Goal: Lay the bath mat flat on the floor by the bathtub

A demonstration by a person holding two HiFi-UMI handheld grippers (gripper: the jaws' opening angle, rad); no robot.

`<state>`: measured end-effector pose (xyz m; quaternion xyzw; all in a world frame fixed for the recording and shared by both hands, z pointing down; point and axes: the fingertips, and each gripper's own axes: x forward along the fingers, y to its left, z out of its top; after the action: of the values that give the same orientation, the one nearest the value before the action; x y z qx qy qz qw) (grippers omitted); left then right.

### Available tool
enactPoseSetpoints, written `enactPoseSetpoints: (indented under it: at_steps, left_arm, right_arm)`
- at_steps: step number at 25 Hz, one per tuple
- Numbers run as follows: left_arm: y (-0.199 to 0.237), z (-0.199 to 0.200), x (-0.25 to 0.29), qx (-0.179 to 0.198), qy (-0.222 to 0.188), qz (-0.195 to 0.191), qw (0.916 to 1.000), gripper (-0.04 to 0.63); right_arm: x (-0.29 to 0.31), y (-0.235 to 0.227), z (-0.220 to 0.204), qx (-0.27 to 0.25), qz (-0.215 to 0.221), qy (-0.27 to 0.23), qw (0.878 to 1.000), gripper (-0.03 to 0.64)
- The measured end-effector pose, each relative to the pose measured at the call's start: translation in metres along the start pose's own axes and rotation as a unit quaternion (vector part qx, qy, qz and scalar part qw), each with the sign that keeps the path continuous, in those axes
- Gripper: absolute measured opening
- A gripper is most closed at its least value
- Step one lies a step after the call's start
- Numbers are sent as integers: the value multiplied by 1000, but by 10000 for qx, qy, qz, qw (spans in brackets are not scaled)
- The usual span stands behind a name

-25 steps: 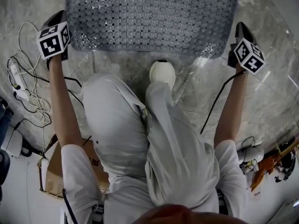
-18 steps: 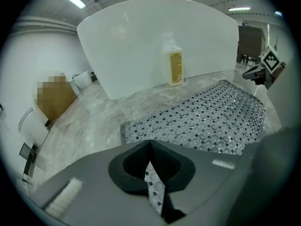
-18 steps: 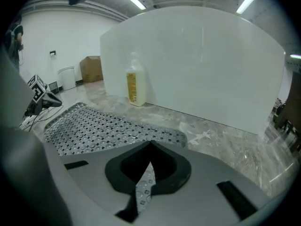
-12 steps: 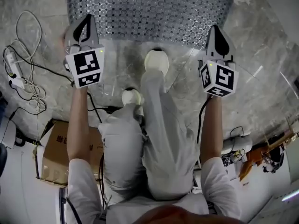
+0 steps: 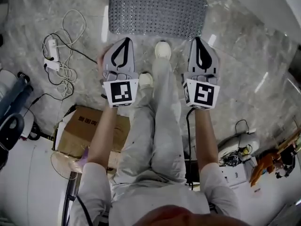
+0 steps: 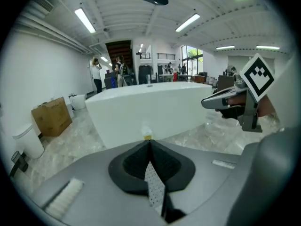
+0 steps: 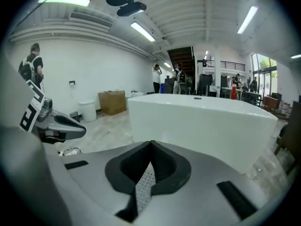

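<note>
One bath mat (image 5: pixel 157 12) lies flat on the floor (image 5: pixel 244 55) near one bathtub (image 6: pixel 150 112), while the left claw (image 5: pixel 125 41) and right claw (image 5: pixel 196 41), side by side and tilted down, are each pressed together, empty.

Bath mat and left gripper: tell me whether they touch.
Apart. The left gripper view shows the left gripper shut and empty, up in front of the bathtub. The head view shows the mat flat on the floor beyond its tip.
</note>
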<state>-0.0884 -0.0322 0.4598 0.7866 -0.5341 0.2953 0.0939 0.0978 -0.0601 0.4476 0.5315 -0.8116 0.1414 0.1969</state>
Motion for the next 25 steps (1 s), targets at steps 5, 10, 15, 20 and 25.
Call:
enactPoseSetpoints:
  at_steps: [5,10,15,20,25]
  left_arm:
    - [-1,154,-133,-7,-678,-192,9975,-3]
    - [11,266,-238,-473,-1147,-552,9907,-3]
    - [11,331,-338,-793,-1578,-696,9818,-3]
    - [-3,356,-405,-1042,-1872,-1134,9702,-3]
    - [0,363,-455,-1108,-2100,-1137,9647,-3]
  right_arm:
    - [-125,33,147,155,122,-326,9993,2]
    - [-227,53,266,39,115,-757,9971,0]
    - [-322,82,328,-113,147,-1006,9948,0]
    - [-382,105,380,-282,168,-1531,9877,0]
    - [-411,132,407,-420,292,-1784,9826,0]
